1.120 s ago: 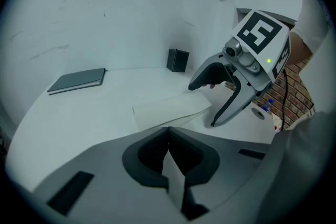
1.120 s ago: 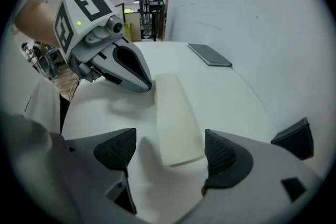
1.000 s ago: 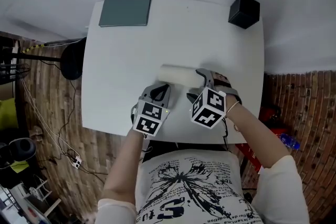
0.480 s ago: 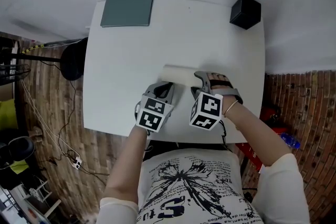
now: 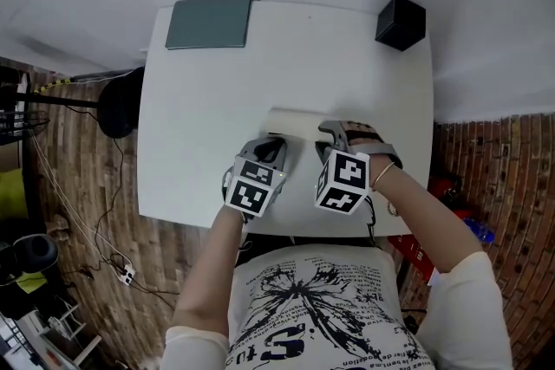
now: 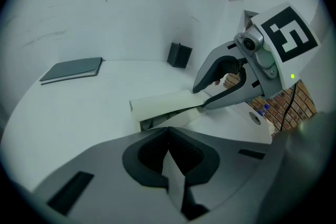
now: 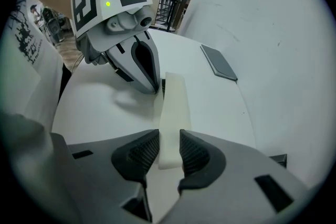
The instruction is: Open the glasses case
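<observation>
Keep the left gripper (image 6: 168,132) steady as anchor, fingers (image 6: 144,152) pressed together on a thin white edge at the case's (image 5: 293,122) left end; with the right gripper (image 7: 169,147), fingers (image 7: 140,152) just closed in and now pinching the lid's (image 6: 163,98) right end, lift slowly up and away without twisting. Lying near the desk's (image 5: 217,82) front edge, just beyond both grippers; long axis across, left to right, lid already gaping slightly.

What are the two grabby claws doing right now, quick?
Left gripper: shut on a thin white part of the glasses case.
Right gripper: jaws have just been closing, now pinching the case's lid.
</observation>
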`<state>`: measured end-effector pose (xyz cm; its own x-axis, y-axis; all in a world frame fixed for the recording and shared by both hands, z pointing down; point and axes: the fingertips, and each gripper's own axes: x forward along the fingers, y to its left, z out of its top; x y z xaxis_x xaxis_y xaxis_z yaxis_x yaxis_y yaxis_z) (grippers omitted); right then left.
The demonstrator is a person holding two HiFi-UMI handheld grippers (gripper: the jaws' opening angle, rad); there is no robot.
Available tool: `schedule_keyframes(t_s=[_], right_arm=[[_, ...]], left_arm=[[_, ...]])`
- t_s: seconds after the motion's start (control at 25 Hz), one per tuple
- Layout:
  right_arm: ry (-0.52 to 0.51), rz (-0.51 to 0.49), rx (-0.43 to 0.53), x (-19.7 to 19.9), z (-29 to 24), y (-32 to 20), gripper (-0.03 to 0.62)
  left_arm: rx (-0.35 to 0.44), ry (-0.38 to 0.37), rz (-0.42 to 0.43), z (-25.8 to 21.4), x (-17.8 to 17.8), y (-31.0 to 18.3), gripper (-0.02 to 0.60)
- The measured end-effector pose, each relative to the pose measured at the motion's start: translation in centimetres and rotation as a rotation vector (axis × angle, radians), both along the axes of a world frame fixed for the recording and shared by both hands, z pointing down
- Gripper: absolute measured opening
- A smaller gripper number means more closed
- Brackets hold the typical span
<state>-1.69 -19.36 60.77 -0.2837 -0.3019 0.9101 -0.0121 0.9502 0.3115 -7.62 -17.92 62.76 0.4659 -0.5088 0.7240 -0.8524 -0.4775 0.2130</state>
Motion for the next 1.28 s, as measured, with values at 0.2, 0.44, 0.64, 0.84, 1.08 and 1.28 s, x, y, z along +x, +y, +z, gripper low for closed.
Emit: schedule_keyframes(t_s=[0.2, 0.44, 0.64, 0.84, 1.08, 1.28], right_arm=[[-0.001, -0.019, -0.032, -0.2, -0.6, -0.3, 0.103], [-0.019, -0.04, -0.053, -0.2, -1.6, -1.6, 0.064], [-0.026, -0.05, -0.026, -0.1, -2.2, -3.4, 0.038], [-0.034, -0.057, -0.001, -0.3, -2.1, -5.3, 0.025], [-0.075, -0.025, -0.006, -0.4, -1.7, -7.1, 0.021], [-0.088, -0.033, -0.023, -0.4, -1.4, -8.2, 0.026]], left_arm=[[-0.008, -0.001, 0.008, 0.0, -0.1, 0.0, 0.014], [-0.018, -0.002, 0.012, 0.1, -0.1, 0.0, 0.014], [-0.026, 0.0, 0.001, 0.0, 0.1, -0.2, 0.014], [-0.03, -0.001, -0.005, 0.1, 0.0, -0.3, 0.014], [-0.037, 0.013, -0.013, 0.2, 0.0, -0.4, 0.014], [-0.036, 0.014, -0.02, 0.2, 0.0, -0.5, 0.014]])
